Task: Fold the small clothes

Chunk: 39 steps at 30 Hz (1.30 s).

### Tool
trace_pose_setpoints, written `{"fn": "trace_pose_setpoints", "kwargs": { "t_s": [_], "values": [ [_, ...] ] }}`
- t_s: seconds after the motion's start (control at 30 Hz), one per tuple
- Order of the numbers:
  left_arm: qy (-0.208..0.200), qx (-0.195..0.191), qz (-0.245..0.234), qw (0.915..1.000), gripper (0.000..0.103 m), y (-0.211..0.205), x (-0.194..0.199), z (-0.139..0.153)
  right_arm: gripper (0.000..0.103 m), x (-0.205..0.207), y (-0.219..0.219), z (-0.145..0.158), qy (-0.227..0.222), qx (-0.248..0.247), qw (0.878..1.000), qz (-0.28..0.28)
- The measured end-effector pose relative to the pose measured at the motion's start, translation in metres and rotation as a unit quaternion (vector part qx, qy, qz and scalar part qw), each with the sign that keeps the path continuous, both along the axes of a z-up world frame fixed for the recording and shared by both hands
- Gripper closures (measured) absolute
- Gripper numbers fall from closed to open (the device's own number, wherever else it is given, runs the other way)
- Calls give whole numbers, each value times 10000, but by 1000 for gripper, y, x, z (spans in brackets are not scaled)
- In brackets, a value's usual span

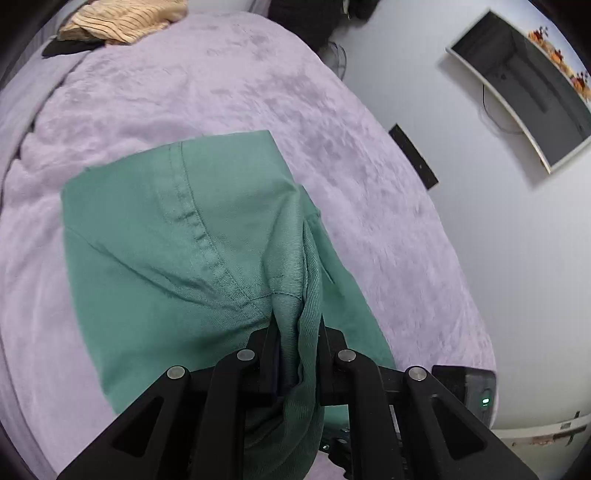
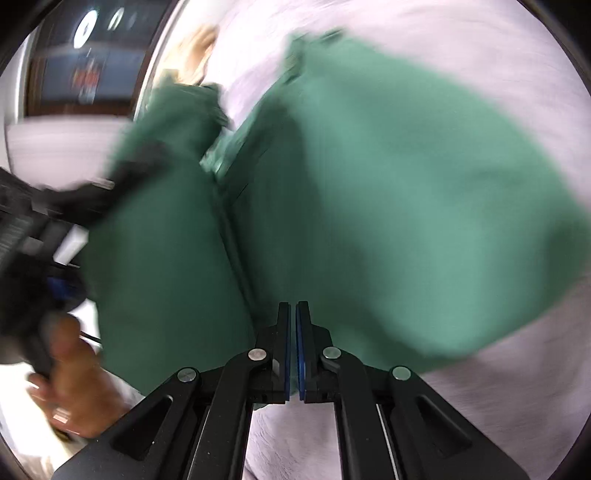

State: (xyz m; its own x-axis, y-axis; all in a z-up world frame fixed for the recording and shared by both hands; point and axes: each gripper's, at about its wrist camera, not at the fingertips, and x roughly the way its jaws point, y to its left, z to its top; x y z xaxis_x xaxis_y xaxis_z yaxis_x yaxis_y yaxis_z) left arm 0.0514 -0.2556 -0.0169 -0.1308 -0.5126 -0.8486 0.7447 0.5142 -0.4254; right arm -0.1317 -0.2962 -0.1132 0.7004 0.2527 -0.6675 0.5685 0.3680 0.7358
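Note:
A green garment (image 1: pixel 177 236) hangs over a lavender fleece blanket (image 1: pixel 229 81), lifted and draped. My left gripper (image 1: pixel 295 332) is shut on a bunched fold of it, and the cloth runs up from between the black fingers (image 1: pixel 266 354). In the right wrist view the same green garment (image 2: pixel 388 192) is blurred and fills the middle. My right gripper (image 2: pixel 293 314) has its blue pads (image 2: pixel 301 350) pressed together at the cloth's near edge, with green fabric showing below them. At the left a hand (image 2: pixel 74 384) holds the other tool, whose dark frame meets the cloth.
An orange striped cloth (image 1: pixel 122 22) lies at the far end of the blanket. Beyond the bed's right edge are a white wall, a mounted screen (image 1: pixel 524 85) and a black panel (image 1: pixel 413 155). A dark device with a green light (image 1: pixel 480 395) sits low on the right.

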Motion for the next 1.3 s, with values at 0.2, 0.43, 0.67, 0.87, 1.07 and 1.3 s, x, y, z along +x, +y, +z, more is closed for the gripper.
{"fn": "trace_pose_setpoints", "kwargs": {
  "t_s": [0.2, 0.43, 0.67, 0.87, 1.07, 1.3],
  "values": [
    [-494, 658, -317, 9961, 89, -37, -50, -38, 97, -35, -32, -27, -6, 445, 9985, -332],
    [-697, 465, -404, 9957, 89, -32, -50, -9, 96, -27, -34, -35, -136, 633, 9974, -304],
    [-1008, -180, -244, 9944, 1, -4, -43, 38, 53, -35, -52, -37, -786, 1210, 9870, -703],
    [-1160, 328, 628, 9907, 1, 49, 11, 25, 45, -43, -58, -45, -1305, 1745, 9698, -1093],
    [-1027, 1305, 1500, 9746, 1, 111, 67, -35, 38, 8, -72, -31, -1329, 1638, 9757, -593],
    [-802, 1624, 1848, 9659, 1, 130, 82, -75, 95, 71, -75, -9, -24, 244, 9986, 477]
  ]
}}
